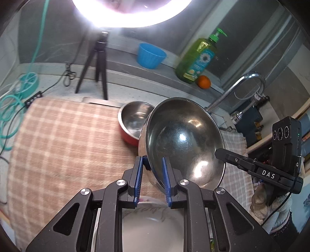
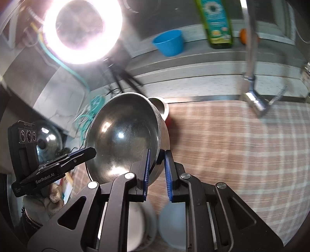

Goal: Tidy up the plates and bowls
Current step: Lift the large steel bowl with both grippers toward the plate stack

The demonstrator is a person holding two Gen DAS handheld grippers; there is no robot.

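One large round stainless-steel bowl [image 1: 184,139] is held tilted above the checked pink-and-cream cloth [image 1: 64,139], gripped at two points on its rim. The left gripper [image 1: 153,162] is closed narrowly on the near-left rim, one blue pad inside the wall and one outside. The right gripper [image 2: 157,157] is likewise clamped on the opposite rim, pads on either side of the wall.

A second bowl, smaller, steel inside with a red outer wall [image 1: 133,122], is seen standing on the cloth just beyond the large one, partly hidden by it.

Below the left gripper's fingers one white plate or shallow dish with a faint patterned rim [image 1: 151,219] is seen; in the right wrist view pale dishes there are too blurred to count.

On the far ledge: one blue plastic tub [image 1: 151,55], one green pump bottle of detergent [image 1: 197,60], one orange fruit [image 1: 203,81]. One chrome tap [image 1: 242,85] is noted at far right, one black tripod [image 1: 96,64] under one ring light [image 1: 131,11] at far left, and coiled teal hose [image 1: 11,108] at the left edge.

One gloved hand [image 2: 46,197] is seen under the left gripper.
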